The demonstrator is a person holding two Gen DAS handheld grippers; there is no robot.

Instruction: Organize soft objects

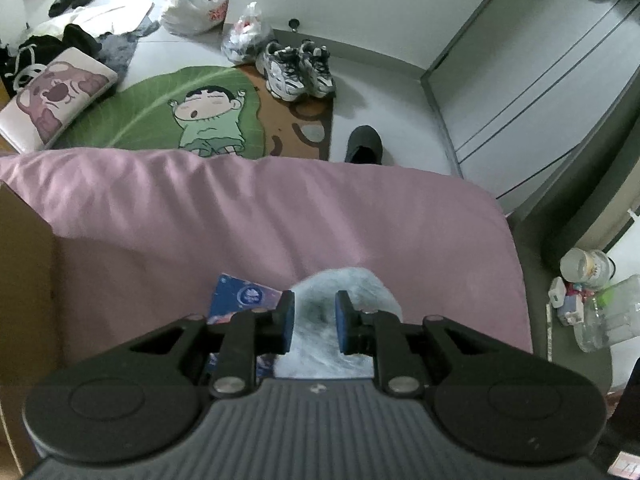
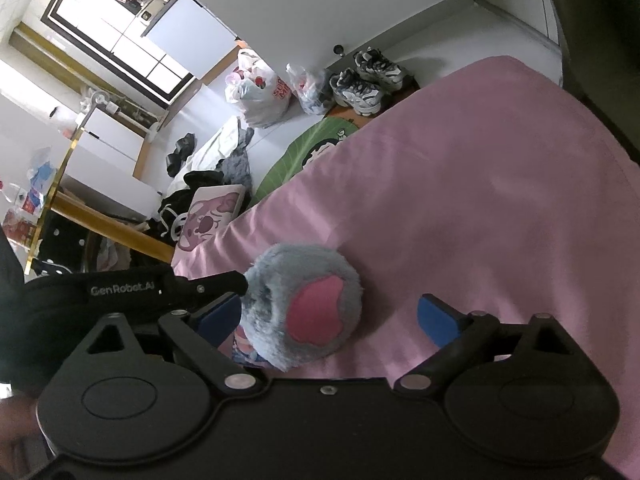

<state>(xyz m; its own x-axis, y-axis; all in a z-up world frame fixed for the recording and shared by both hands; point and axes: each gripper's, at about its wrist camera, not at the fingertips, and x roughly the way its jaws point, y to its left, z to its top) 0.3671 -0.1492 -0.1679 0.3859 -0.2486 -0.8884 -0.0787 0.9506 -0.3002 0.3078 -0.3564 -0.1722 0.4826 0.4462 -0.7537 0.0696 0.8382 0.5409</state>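
Left gripper (image 1: 315, 322) is down on the pink bedsheet (image 1: 248, 216), its blue pads (image 1: 286, 322) set either side of a fluffy grey-blue plush toy (image 1: 348, 284); fur fills the gap, so it's pinching the plush. The toy's lower half is hidden behind the gripper body in this view. Just left of it, a blue printed packet (image 1: 240, 298) pokes out, mostly covered by the left finger; its print is too blurred to read.

From the right wrist, the plush toy (image 2: 304, 304) shows better: a round furry ball with a pink patch, near the bed's left edge. The left gripper (image 2: 208, 286) reaches in from the left and meets the fur, its tips buried. The right gripper (image 2: 330, 318) is spread wide, the toy sitting between its fingers, hard against the left pad and well clear of the right one.

Beyond the bed's far edge: a green cartoon rug (image 1: 180, 108), a pair of sneakers (image 1: 296, 68), a bear-print cushion (image 1: 56, 98). A dark shoe (image 1: 364, 144) is cut off by the bed's edge.
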